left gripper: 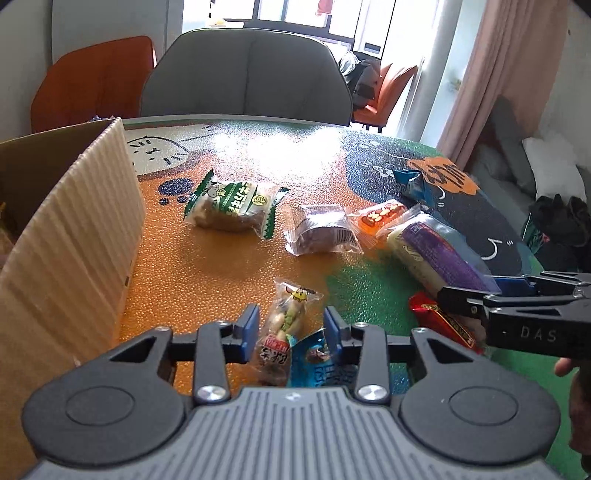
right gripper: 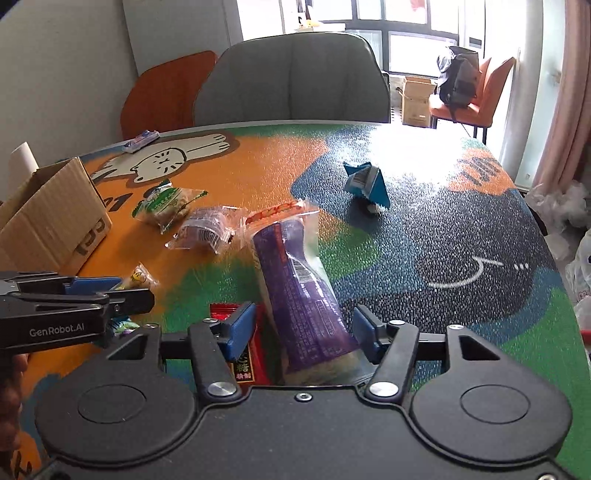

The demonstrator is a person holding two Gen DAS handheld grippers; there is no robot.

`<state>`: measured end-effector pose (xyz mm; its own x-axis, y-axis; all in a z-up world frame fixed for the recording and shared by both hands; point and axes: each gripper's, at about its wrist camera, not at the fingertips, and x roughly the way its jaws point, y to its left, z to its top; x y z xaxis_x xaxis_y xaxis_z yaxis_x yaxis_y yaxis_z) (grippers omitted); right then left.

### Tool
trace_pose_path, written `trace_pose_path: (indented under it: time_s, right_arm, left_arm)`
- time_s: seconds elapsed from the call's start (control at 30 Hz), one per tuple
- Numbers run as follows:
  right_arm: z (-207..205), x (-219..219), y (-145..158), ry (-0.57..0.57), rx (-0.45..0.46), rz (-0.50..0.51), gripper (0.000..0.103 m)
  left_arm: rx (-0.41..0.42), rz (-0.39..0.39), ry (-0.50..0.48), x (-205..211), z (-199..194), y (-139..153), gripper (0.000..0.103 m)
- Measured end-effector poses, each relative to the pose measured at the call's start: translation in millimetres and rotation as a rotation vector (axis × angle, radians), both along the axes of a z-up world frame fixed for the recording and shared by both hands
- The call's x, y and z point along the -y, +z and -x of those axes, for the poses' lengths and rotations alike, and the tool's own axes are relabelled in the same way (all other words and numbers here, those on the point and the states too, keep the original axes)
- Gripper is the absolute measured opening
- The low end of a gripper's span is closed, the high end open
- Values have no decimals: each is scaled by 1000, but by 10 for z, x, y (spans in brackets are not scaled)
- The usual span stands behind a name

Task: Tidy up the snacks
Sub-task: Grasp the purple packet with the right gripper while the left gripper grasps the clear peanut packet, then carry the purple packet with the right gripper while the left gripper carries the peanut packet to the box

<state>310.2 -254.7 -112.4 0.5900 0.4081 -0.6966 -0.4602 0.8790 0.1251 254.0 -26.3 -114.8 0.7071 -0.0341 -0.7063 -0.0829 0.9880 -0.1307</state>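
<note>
Where tongs [right gripper: 303, 330] gape: purple packet [right gripper: 295, 280] (crinkled).

Grey chair [right gripper: 291, 77] beyond the table, orange chairs [left gripper: 92, 83] either side, bright far windows [right gripper: 402, 18], perhaps pink curtains [left gripper: 506, 74] right.

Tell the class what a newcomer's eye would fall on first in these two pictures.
The loud orange, green and blue cat-print table, with snacks scattered across it. A long purple packet lies between the open right gripper's fingers; a clear nut bag lies between the open left gripper's. A cardboard box stands at the left.
</note>
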Motion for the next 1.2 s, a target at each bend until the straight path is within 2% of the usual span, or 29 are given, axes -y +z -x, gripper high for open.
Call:
trace_pose_path:
  time_s: [0.03,0.07,0.13,0.17,0.23,0.5,0.6,0.87,0.97,1.13,1.2]
  right_arm:
    - [18,7,-1,-2,-5,3,49]
    - [24,7,-10,-3,-16,10,38]
    - [63,9,-25,0,-27,-5,33]
    - [91,1,-27,-4,-22,-6,32]
    - [138,13,-15,-9,-23,-38,30]
    - [257,49,135,-29,0,-158,27]
    - [293,44,246,-32,18,-186,20]
    - [362,-14,340,-38,39,-180,15]
    - [340,-62,271,-53,-3,-140,17]
    - [336,-178,166,-51,-28,-82,44]
    - [312,-232,95,-48,-45,-51,46]
  left_arm:
    - [4,-7,0,3,18,-5,34]
    - [11,-17,2,8,37,-11,30]
    - [23,-35,4,12,65,-18,25]
    - [26,-31,5,3,75,-17,17]
    - [19,-4,4,-28,82,-4,17]
    - [49,14,11,6,166,153,17]
    - [76,22,11,6,227,250,17]
    - [107,45,10,-94,323,409,17]
    - [102,48,6,-111,340,400,17]
    - [87,56,-1,-108,359,334,17]
    - [84,60,4,-122,367,318,17]
